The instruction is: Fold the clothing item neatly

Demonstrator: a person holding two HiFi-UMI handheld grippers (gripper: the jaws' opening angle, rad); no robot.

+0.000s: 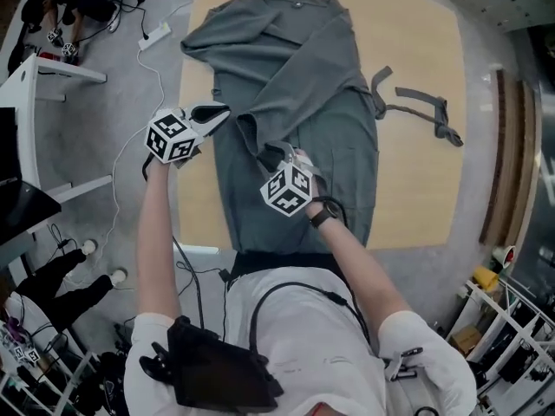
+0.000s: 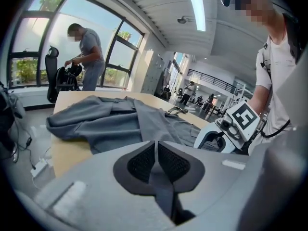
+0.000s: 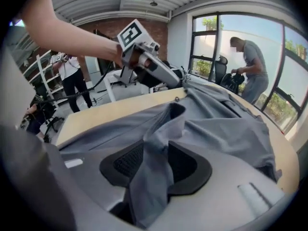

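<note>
A grey garment [image 1: 303,85] lies spread lengthwise on the wooden table [image 1: 416,68], one side folded over its middle. My left gripper [image 1: 217,113] is at the garment's left edge. In the left gripper view its jaws [image 2: 155,150] are pinched on a thin strip of grey cloth [image 2: 161,186]. My right gripper [image 1: 282,152] sits over the garment's middle, near the table's front. In the right gripper view its jaws [image 3: 156,153] stand apart, with a thick raised fold of the garment [image 3: 163,129] lying loosely between the pads.
A loose grey belt [image 1: 425,111] lies on the table right of the garment. A white power strip [image 1: 156,31] and cables lie on the floor to the left. Wooden boards [image 1: 503,154] and shelving stand at the right. A person [image 3: 250,66] stands by the windows.
</note>
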